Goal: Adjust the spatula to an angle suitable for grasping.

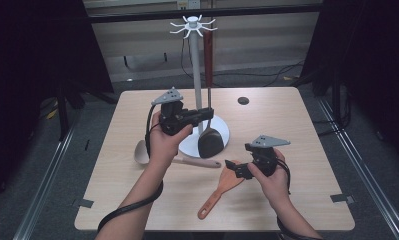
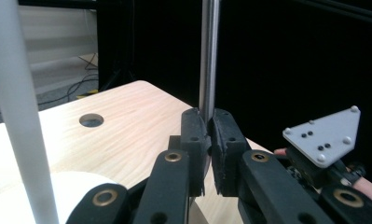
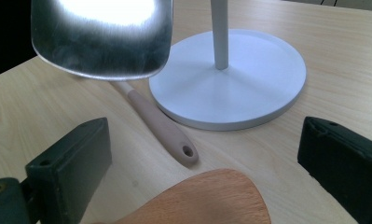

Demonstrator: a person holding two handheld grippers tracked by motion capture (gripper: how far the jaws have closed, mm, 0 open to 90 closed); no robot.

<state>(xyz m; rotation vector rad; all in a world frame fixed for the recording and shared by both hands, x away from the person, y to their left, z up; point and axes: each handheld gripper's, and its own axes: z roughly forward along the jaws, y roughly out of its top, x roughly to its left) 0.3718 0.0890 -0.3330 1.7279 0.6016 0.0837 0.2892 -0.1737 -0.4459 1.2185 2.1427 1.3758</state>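
A person stands at a pale wooden table (image 1: 297, 130) with a two-jaw gripper in each hand. The left gripper (image 1: 207, 114) sits just left of the table's middle, its jaws pointing toward three o'clock and pinched tight on the thin metal handle of a black turner (image 1: 210, 141). In the left gripper view the pads (image 2: 193, 135) press that steel shaft (image 2: 209, 56) from both sides with almost no gap. The turner hangs upright, its dark blade low over the front edge of the rack's white round base (image 1: 223, 131), and its reddish upper handle runs up beside the white pole (image 1: 196, 70) toward the ring of hooks (image 1: 192, 25) at twelve o'clock. The right gripper (image 1: 230, 166) is at about five o'clock from the rack, well apart from the left one, jaws spread wide and holding nothing. In the right gripper view its two black jaws stand far apart on either side of the rounded blade of a wooden spatula (image 3: 207, 198), which lies flat on the table; I cannot tell whether they touch it. A beige spoon (image 1: 177, 159) lies at seven o'clock from the base, its handle end just beside the spatula's blade. A dark round hole (image 1: 243, 100) marks the table at one o'clock.
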